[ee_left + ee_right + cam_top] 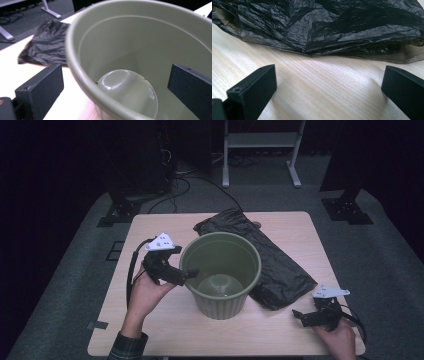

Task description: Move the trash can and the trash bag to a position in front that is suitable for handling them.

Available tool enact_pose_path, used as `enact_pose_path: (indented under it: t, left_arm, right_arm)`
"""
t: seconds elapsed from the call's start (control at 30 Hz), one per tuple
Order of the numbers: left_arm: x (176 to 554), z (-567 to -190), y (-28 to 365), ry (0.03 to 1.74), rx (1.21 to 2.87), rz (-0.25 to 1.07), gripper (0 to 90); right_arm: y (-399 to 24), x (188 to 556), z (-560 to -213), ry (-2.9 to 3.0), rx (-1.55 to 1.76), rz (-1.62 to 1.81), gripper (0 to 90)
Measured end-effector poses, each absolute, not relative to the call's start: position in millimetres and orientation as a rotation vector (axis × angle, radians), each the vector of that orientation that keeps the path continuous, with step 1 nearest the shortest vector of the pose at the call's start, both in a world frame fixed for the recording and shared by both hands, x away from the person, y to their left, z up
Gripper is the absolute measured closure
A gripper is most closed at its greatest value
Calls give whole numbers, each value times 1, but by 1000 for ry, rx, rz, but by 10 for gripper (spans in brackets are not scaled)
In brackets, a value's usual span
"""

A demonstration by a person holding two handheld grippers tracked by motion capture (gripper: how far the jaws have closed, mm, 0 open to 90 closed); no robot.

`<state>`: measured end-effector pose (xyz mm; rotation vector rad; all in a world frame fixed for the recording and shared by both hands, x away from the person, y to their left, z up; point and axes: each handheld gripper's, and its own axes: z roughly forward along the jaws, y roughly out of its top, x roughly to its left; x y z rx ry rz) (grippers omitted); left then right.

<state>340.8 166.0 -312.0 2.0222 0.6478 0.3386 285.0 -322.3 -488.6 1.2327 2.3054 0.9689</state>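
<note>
Dim bkgd — lit tabletop, soft blur

Quick count: 1 green bin on the 1 wooden table; 1 black bin bag lying beside it. Then 2 grippers, the left gripper and the right gripper; 2 hands holding them.

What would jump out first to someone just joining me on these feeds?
The green bin standing upright and empty at the middle of the table, with the left gripper open astride its rim, one jaw inside and one outside. Next, the crumpled black plastic bag lying flat behind and to the right of the bin. The right gripper sits open near the table's front right corner, facing the bag's edge without touching it.
</note>
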Motion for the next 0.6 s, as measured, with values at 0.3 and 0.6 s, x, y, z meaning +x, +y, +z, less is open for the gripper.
enact_pose_path:
  t: [0.3, 0.6]
  left_arm:
    - [323, -302, 192, 666, 1974, 384, 0]
    - [301, -312, 212, 688, 1982, 410, 0]
  right_arm:
    - [-322, 285, -489, 2305, 1232, 969, 0]
    - [-322, 285, -489, 2306, 1232, 969, 0]
